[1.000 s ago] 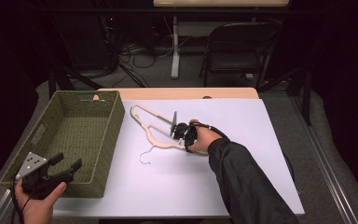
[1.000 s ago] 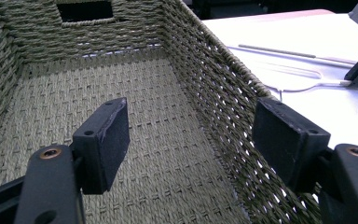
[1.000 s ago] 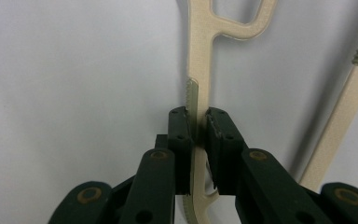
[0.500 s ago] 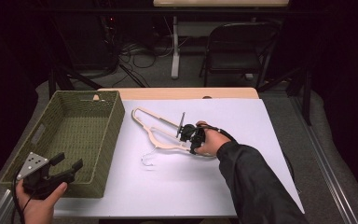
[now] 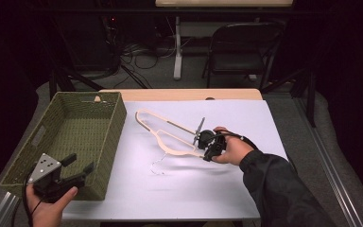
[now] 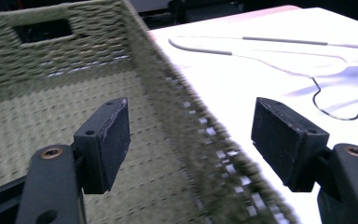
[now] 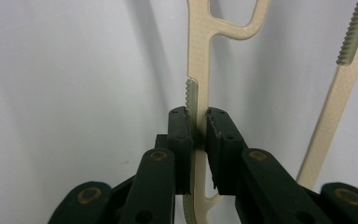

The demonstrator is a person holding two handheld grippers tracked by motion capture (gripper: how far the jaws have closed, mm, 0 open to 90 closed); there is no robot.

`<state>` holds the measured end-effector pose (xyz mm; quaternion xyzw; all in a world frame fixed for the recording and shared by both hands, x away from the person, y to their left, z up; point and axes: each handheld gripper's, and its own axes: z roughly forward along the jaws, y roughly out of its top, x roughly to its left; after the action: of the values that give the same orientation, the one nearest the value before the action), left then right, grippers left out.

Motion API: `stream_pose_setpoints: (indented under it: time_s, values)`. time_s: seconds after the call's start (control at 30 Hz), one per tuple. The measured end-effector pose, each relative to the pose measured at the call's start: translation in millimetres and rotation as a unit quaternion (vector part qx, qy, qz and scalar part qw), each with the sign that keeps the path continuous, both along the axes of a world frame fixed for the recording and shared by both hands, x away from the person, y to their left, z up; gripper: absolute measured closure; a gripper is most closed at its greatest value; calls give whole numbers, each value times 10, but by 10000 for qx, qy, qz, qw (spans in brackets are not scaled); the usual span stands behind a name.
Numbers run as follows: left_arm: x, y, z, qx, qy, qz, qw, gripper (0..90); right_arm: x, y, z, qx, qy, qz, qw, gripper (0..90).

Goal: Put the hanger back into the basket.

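Right gripper [image 7: 196, 140] pads clamped on 1 arm of a cream plastic hanger [image 7: 199, 56], hanger at mid-table on the white tabletop [image 5: 246, 118], its wire hook [image 5: 158, 165] toward the near side, left gripper [image 6: 191, 140] jaws wide apart over the near right rim of a green woven basket [image 5: 82, 123], at the table's left

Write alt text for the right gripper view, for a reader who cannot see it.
The right gripper is shut on a cream plastic hanger, its two black jaws pinching one thin bar with a ribbed grey strip. Another bar of the hanger runs slanted at the right, over the white table surface.
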<state>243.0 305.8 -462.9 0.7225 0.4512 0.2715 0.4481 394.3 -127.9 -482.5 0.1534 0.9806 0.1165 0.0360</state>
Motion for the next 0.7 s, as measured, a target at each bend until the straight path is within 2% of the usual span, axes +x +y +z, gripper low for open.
stream_pose_setpoints:
  time_s: [0.17, 0.23, 0.27, 0.33, 0.43, 0.5, 0.57, 0.7]
  values:
    - [-17, -212, 18, 128, -23, -359, 9993, 285, -157, -80, 87, -51, -33, 133, 9999, 805]
    - [-24, -314, 18, 198, -13, -548, 9983, 290, -232, -117, 116, -80, -18, 200, 9998, 805]
    - [-29, -429, 7, 285, -13, -738, 9969, 294, -242, -124, 131, -128, -29, 266, 9996, 805]
    - [-31, -474, 1, 319, -9, -810, 9962, 294, -273, -136, 140, -125, -42, 269, 9996, 805]
    - [-26, -652, -40, 489, 29, -1081, 9929, 299, -356, -161, 190, -164, -60, 351, 9992, 805]
    - [-15, -776, -83, 699, 12, -1259, 9896, 301, -374, -169, 204, -173, -72, 383, 9991, 805]
    - [-1, -861, -120, 876, -3, -1334, 9872, 301, -412, -181, 226, -169, -44, 399, 9991, 805]
    - [56, -1002, -214, 1283, -126, -1461, 9808, 300, -458, -205, 229, -133, -24, 421, 9990, 805]
